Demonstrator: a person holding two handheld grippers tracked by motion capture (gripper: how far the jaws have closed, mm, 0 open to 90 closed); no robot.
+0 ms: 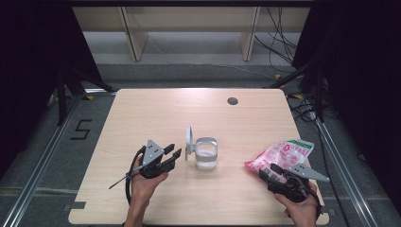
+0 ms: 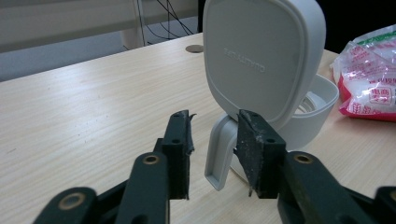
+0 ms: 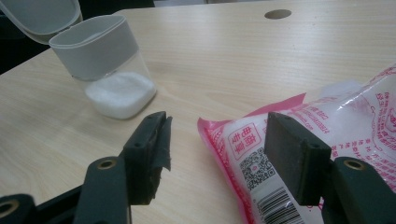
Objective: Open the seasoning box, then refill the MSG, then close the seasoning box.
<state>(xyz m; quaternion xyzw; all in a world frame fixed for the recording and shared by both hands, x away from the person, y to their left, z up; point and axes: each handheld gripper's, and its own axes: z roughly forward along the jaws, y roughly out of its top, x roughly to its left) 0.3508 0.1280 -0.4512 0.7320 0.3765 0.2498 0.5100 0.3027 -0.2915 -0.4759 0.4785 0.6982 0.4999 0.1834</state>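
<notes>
The small clear plastic container with a grey collar and a layer of white granules at its bottom (image 1: 206,153) stands upright near the middle of the pale wooden table (image 1: 156,109), its hinged grey lid (image 1: 188,142) swung open and standing on edge at the container's left side. In the left gripper view the lid's grey hinge tab (image 2: 220,151) hangs down just in front of the gap between the jaws, a little toward the right-hand jaw, so the left gripper (image 1: 173,154) lies just to the left of the container and is plainly the nearer one to it; its jaws stand apart with nothing pressed between them. To the right, well apart from the container, lies the pink-and-white printed plastic bag of white granules (image 1: 282,156), its long axis running from the near left to the far right. The right gripper (image 1: 274,169) sits at the bag's near-left corner, jaws open, straddling that corner in the right gripper view without visibly pinching it. I judge the coming move turns on this pairing: left hand to lid, right hand to bag.
</notes>
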